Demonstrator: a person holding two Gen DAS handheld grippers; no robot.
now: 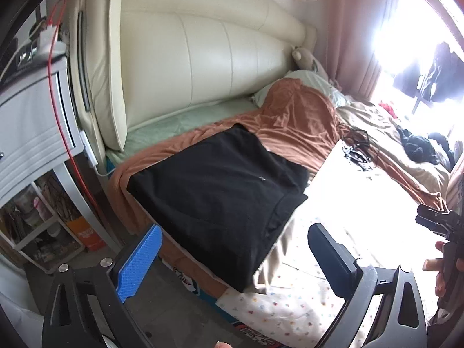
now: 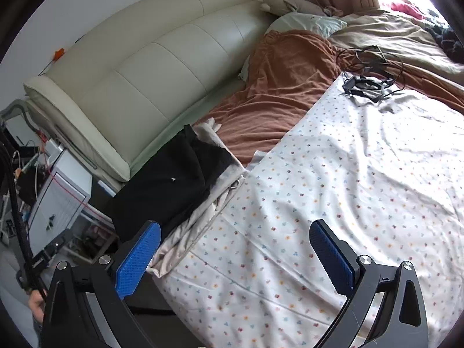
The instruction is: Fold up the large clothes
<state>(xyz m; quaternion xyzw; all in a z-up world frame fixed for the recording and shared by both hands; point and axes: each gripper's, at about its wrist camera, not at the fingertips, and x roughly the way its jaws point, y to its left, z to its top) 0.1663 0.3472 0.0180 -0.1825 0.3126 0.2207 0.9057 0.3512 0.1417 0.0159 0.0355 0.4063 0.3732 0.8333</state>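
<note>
A black garment (image 1: 220, 191) lies folded into a flat rectangle at the left edge of the bed, on top of a pale beige cloth (image 2: 203, 217). It also shows in the right wrist view (image 2: 171, 185). My left gripper (image 1: 232, 258) is open and empty, held above the garment's near corner. My right gripper (image 2: 235, 258) is open and empty, held above the white flower-print sheet (image 2: 333, 179), to the right of the garment. The right gripper also shows at the right edge of the left wrist view (image 1: 440, 220).
A rust-brown blanket (image 2: 275, 87) and a pale green pillow (image 2: 307, 23) lie near the cream padded headboard (image 1: 208, 58). Black cables and a small device (image 2: 368, 81) sit on the sheet. A white bedside cabinet (image 1: 32, 133) with a red cable stands left. Dark clothes (image 1: 420, 145) lie far right.
</note>
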